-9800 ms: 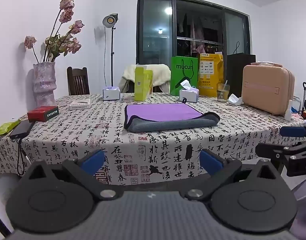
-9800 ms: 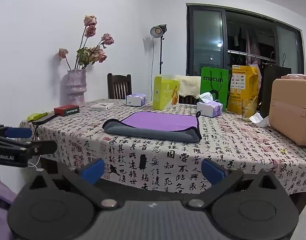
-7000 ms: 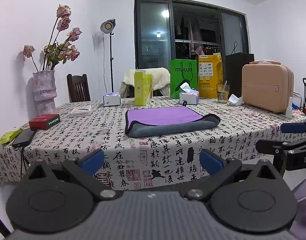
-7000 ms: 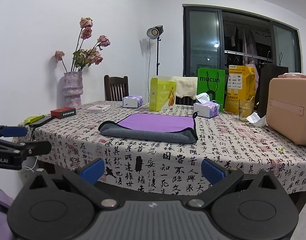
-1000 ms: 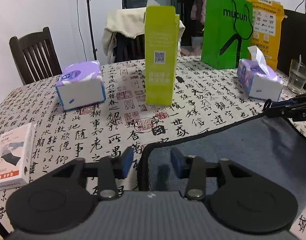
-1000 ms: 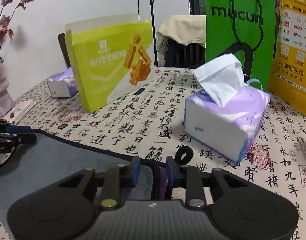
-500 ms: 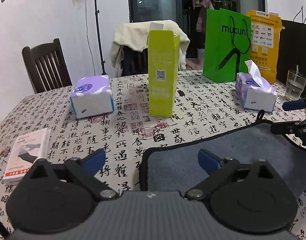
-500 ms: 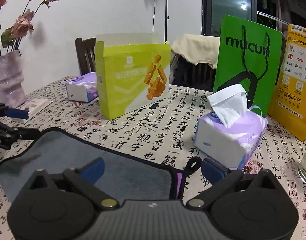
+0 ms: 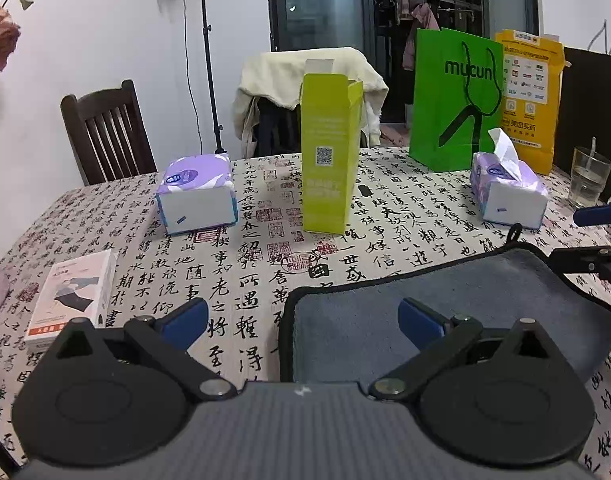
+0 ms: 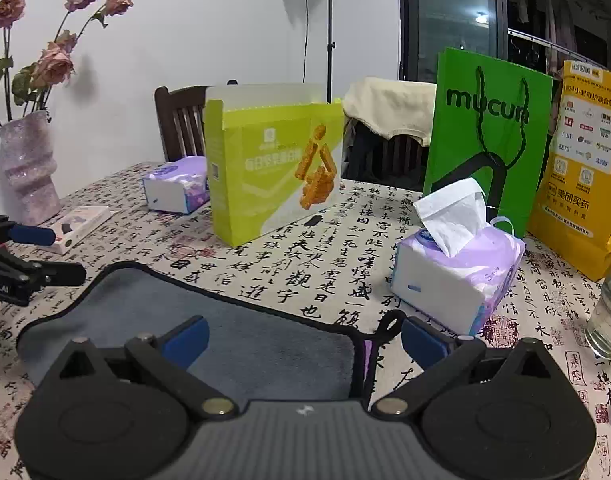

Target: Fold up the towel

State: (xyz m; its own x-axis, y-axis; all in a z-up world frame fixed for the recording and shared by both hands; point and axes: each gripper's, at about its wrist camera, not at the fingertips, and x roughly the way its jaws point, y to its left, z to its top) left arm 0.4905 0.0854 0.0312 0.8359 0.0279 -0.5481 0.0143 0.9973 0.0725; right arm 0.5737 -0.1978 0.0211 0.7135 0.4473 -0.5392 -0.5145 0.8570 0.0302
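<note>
The towel lies folded on the patterned tablecloth, grey side up, with a black hem; a sliver of purple shows at its right corner beside a black hanging loop. My left gripper is open and empty, above the towel's far left corner. My right gripper is open and empty, above the far right corner. Each gripper also shows in the other's view: the right one at the right edge, the left one at the left edge.
Beyond the towel stand a lime-green carton, a tissue box on the left, a tissue box on the right, a green bag, a yellow bag and a glass. A small box and a vase sit left.
Both grippers, shut on the towel's far corners a second ago, have opened and let go. They have pulled back and up a little; the towel lies folded grey side up.
</note>
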